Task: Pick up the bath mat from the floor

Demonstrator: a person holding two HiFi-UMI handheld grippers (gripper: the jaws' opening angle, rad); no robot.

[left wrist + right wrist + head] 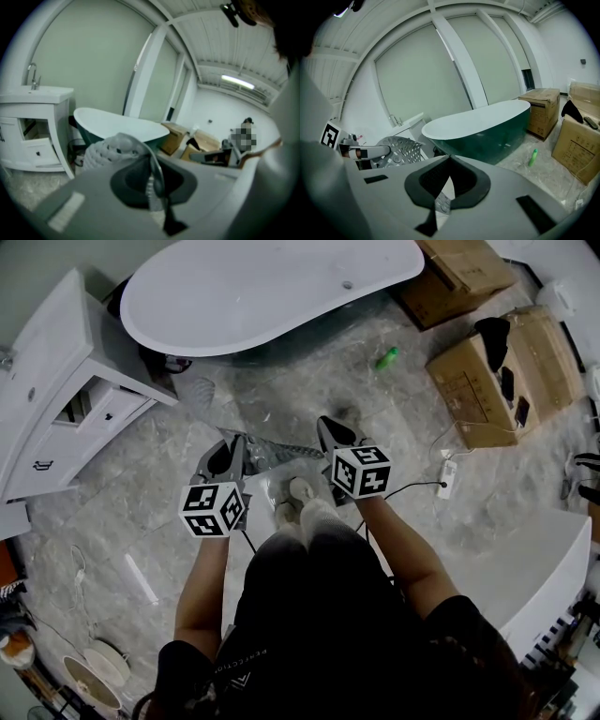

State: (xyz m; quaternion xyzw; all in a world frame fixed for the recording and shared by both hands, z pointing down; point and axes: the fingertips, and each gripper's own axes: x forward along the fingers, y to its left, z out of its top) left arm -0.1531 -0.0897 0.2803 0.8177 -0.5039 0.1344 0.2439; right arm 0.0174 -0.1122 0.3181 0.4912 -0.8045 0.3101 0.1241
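The bath mat is a grey rubbery sheet with rows of holes, held up off the floor between my two grippers in front of the person's legs. My left gripper is shut on its left edge; in the left gripper view the mat bulges up past the closed jaws of that gripper. My right gripper is shut on the other edge. In the right gripper view, a strip of mat shows between the jaws of the right gripper. The rest of the mat hangs off to the left.
A white bathtub with a dark green outside stands ahead, and a white vanity cabinet at the left. Cardboard boxes, a green bottle and a power strip lie on the marble floor at the right.
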